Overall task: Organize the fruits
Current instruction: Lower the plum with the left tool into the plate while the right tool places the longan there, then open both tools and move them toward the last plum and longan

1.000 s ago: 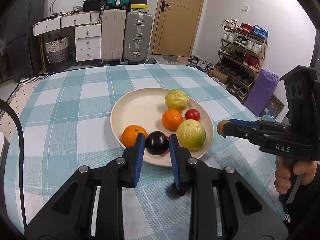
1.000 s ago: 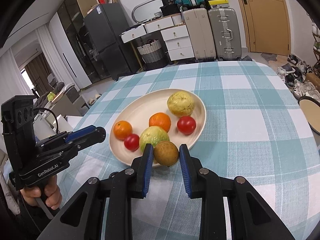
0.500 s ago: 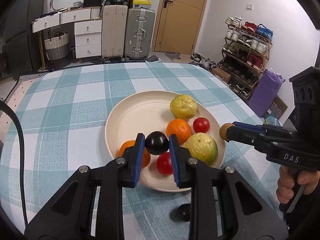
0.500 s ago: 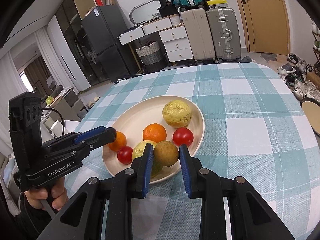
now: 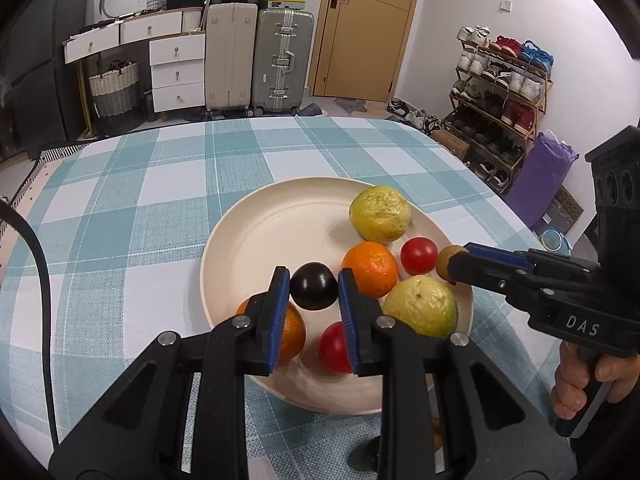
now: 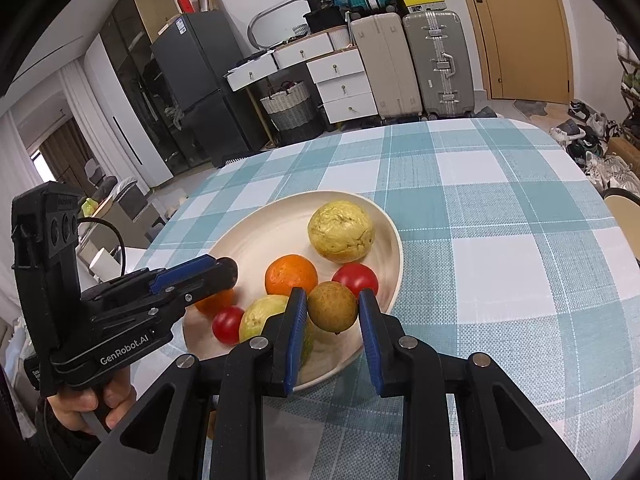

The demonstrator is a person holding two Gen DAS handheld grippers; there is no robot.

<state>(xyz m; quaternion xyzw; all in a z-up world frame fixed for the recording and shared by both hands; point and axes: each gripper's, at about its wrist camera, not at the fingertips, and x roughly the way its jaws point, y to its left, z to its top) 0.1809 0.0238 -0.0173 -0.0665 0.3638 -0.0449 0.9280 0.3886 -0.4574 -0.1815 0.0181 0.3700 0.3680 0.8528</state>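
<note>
A cream plate on the checked tablecloth carries two yellow-green guavas, two oranges and two red tomatoes. My left gripper is shut on a dark plum, held above the plate's near half. My right gripper is shut on a small brown fruit over the plate's near right rim. In the left wrist view that brown fruit peeks out beside the tomato. The left gripper's fingers hide the plum in the right wrist view.
The round table's edge curves off at the right, with a shoe rack beyond it. Suitcases and white drawers stand by the far wall. A hand grips the right tool's handle.
Both grippers have advanced over the plate with their fruits. The plum now hangs past the near orange and tomato; the brown fruit has crossed the plate's rim.
</note>
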